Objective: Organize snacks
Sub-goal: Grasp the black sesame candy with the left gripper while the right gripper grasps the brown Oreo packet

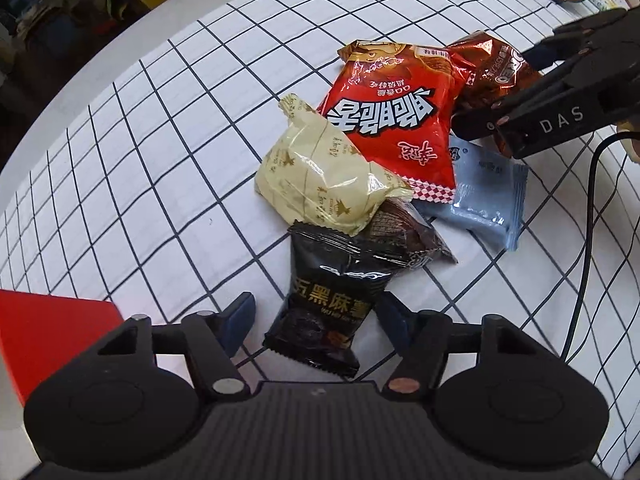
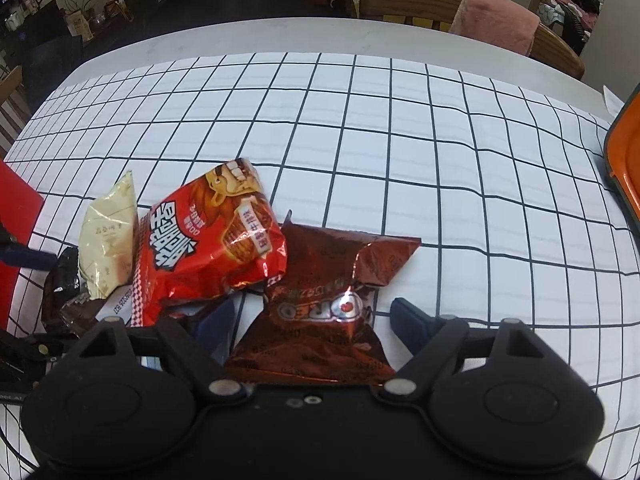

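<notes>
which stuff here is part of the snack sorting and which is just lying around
For the job:
- black packet, between the left claw fingers
- brown Oreo packet, between the right claw fingers
- red chip bag
- cream packet
- pale blue packet

Lying about:
- wooden chair
- pink cloth

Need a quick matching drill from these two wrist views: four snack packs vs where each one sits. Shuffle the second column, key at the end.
Packs:
1. black pack
2. brown Oreo pack
3. cream pack
4. blue pack

Places:
A. partly under the red bag's checkered end
B. between the left gripper's fingers
C. on top of the pile, overlapping the black pack's upper edge
D. between the right gripper's fingers

Pairs: 1-B, 2-D, 3-C, 4-A
</notes>
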Demonstrator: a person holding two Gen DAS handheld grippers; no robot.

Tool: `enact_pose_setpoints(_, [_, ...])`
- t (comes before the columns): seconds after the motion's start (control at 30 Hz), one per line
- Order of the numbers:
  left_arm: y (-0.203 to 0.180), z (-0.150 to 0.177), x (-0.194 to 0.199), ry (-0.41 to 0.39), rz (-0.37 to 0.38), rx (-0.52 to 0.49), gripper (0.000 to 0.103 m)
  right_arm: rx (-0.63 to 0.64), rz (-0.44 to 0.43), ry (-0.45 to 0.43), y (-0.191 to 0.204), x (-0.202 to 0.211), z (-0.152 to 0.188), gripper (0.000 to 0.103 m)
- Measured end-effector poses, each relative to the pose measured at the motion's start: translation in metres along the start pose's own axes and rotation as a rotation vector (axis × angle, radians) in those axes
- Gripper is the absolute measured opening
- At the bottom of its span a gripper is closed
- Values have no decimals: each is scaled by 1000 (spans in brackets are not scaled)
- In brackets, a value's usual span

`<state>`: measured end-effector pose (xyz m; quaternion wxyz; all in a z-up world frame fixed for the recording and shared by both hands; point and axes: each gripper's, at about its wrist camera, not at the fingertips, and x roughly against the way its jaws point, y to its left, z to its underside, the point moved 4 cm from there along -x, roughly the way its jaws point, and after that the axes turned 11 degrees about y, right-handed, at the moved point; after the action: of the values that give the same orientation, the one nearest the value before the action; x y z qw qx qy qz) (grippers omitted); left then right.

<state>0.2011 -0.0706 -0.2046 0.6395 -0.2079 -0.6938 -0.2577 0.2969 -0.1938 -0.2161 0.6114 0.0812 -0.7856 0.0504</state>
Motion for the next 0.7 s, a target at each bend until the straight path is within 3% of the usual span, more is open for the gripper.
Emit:
enact_pose_setpoints(0.17, [-1, 1, 0, -15, 17, 29, 44, -11, -9, -14, -3, -3, 3, 66])
enact_pose_setpoints(0.27, [-4, 4, 3, -23, 17, 41, 37, -21, -14, -31, -6, -1, 6, 60])
enact_pose_setpoints(0.47, [-8, 12, 8, -36, 3, 90, 33, -59, -22, -62, -21, 17, 24, 50])
enact_pose_setpoints(0.7, [-5, 23, 17, -57, 29, 174, 32, -131, -37, -102, -42, 36, 48, 47])
